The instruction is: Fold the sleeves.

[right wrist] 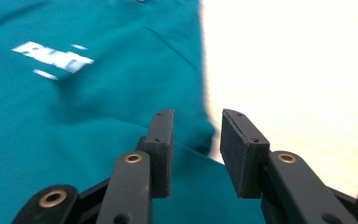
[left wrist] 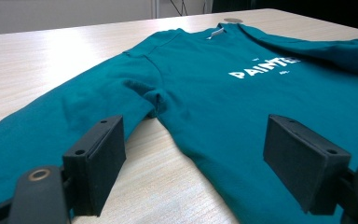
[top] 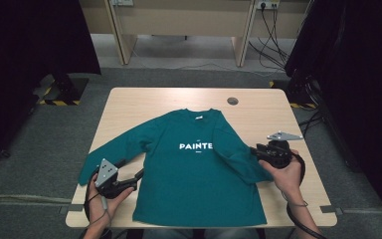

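**Shirt laid flat, one sleeve folded in; both grippers empty**

The teal shirt (top: 194, 169) lies face up at the table's (top: 258, 107) centre, collar toward 12 o'clock, hem toward 6. Its sleeve at the 3 o'clock side is folded across the body; the other sleeve (top: 114, 152) runs out flat toward 8 o'clock.

The left gripper (top: 140, 174) rests at 8 o'clock, beside the armpit, jaws spread wide with bare table and cloth edge between them, nothing held. The right gripper (top: 253, 151) sits at 3 o'clock by the folded sleeve; its jaws stand partly apart, with no cloth pinched between them.

Handling, as judged: the shirt is light, soft and limp. It will sag and drag rather than keep shape, and should slide readily on the smooth wood. The best holds are doubled edges: cuff, shoulder seam, hem corner. A pinch on a single layer may slip or pull the fold apart.

Not determinable: the right gripper view is blurred, so whether its pads touch cloth is unclear. The folded sleeve's cuff is hard to make out, and the shirt's print is partly covered by that sleeve.
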Demonstrator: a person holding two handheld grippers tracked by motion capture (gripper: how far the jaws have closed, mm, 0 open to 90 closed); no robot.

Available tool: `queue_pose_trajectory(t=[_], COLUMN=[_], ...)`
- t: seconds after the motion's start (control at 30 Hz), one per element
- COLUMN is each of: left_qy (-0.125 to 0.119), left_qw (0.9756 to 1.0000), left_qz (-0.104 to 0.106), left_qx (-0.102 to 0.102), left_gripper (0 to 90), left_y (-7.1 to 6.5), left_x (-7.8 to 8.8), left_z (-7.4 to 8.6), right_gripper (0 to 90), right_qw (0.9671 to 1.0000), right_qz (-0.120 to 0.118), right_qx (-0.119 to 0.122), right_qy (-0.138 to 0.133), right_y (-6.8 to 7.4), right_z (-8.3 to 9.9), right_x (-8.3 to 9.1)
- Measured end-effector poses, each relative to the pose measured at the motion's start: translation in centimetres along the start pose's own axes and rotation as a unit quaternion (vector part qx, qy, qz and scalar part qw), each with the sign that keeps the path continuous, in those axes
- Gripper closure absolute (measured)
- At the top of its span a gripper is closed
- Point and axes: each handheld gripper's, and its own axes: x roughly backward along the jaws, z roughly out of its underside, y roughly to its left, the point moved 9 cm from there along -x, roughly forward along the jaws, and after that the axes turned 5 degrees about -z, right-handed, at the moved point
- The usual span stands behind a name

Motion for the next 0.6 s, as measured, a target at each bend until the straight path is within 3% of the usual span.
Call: queue_pose_trajectory(t=[0.17, 0.2, 0.33, 0.6], left_qy=[0.000, 0.000, 0.000, -0.001], left_qw=[1.0000, 1.0000, 1.0000, 1.0000], left_qz=[0.000, 0.000, 0.001, 0.001], left_qx=[0.000, 0.000, 0.000, -0.001], left_gripper=[20.3, 20.3, 20.3, 20.3], left_y=[-0.1, -0.1, -0.1, -0.1], left_x=[0.0, 0.0, 0.0, 0.0], left_z=[0.0, 0.0, 0.0, 0.0], right_gripper=[64.9, 65.0, 65.3, 73.9], right_qw=[0.9992, 0.9985, 0.9968, 0.9959], right_qz=[0.034, 0.050, 0.073, 0.075], right_qx=[-0.013, -0.011, -0.016, -0.030], right_qy=[0.017, 0.020, 0.029, 0.042], right_y=[-2.2, -2.7, -3.6, -4.4], right_z=[1.4, 1.7, 2.5, 3.4], right_x=[-0.2, -0.3, -0.6, -1.0])
